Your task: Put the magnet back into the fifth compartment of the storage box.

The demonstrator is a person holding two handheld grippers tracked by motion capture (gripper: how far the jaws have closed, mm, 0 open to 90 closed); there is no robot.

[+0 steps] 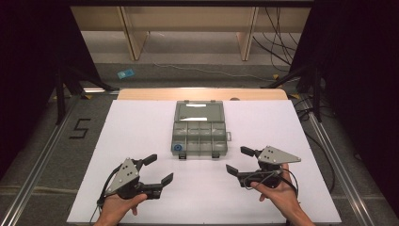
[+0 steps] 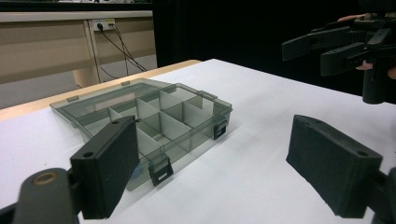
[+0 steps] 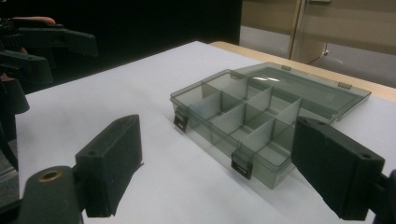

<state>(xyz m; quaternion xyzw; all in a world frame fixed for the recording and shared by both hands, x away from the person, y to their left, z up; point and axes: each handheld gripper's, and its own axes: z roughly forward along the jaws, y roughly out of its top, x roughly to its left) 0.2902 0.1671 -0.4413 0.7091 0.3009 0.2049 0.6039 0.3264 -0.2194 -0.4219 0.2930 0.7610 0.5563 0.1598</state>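
A clear grey compartment box (image 1: pixel 200 139) lies open in the middle of the white sheet, its lid (image 1: pixel 199 112) folded flat toward the far side. A small blue item (image 1: pixel 179 147) sits in its front left compartment. My left gripper (image 1: pixel 159 169) is open on the sheet, short of the box's front left corner. My right gripper (image 1: pixel 238 160) is open off the front right corner. Neither touches the box. The left gripper view has the box (image 2: pixel 159 116) beyond its spread jaws and the right gripper (image 2: pixel 336 46) at upper right. The right gripper view has the box (image 3: pixel 247 112) ahead and the left gripper (image 3: pixel 42 46) at upper left.
The white sheet (image 1: pixel 141 141) covers a wooden table whose far edge (image 1: pixel 202 93) shows behind the box. Metal rails (image 1: pixel 42 155) run along both sides on the floor. A "5" mark (image 1: pixel 80 128) and a blue object (image 1: pixel 125 73) lie on the floor.
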